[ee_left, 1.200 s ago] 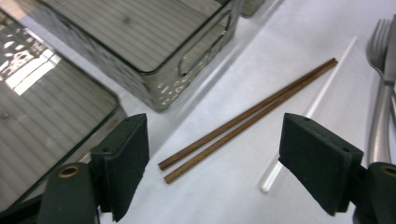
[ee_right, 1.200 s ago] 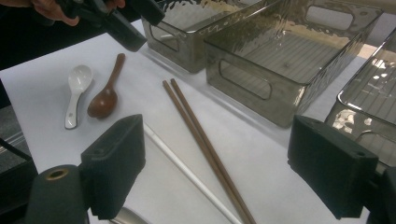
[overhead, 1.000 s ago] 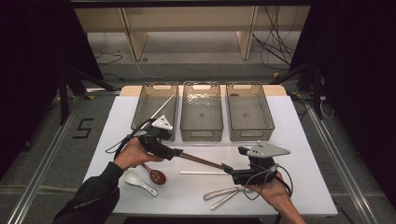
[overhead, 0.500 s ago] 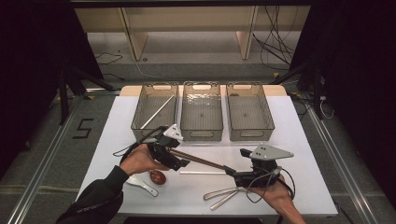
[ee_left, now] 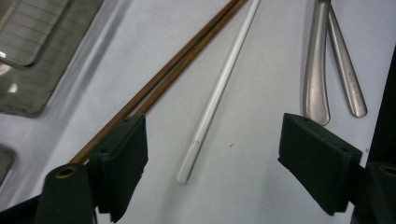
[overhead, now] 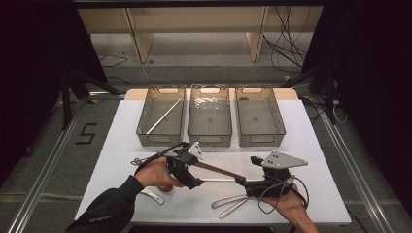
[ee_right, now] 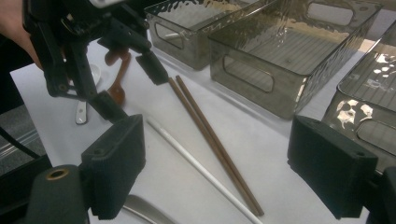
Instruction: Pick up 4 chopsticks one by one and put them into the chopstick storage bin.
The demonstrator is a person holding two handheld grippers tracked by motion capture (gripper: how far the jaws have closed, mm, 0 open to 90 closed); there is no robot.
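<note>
White plastic chopstick (ee_left: pixel 215 93) lies between the left gripper's (ee_left: pixel 212 154) wide-apart jaws, just closing a little; it should drop straight down, then squeeze at 12 o'clock of the near tip.

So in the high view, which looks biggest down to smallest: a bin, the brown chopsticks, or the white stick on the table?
1. Bin: by far the largest; all three bins look alike in size.
2. Brown chopsticks: the visible length runs between the two grippers; the ends are hidden.
3. White stick: thinner, largely hidden, so its full length is unsure.
</note>
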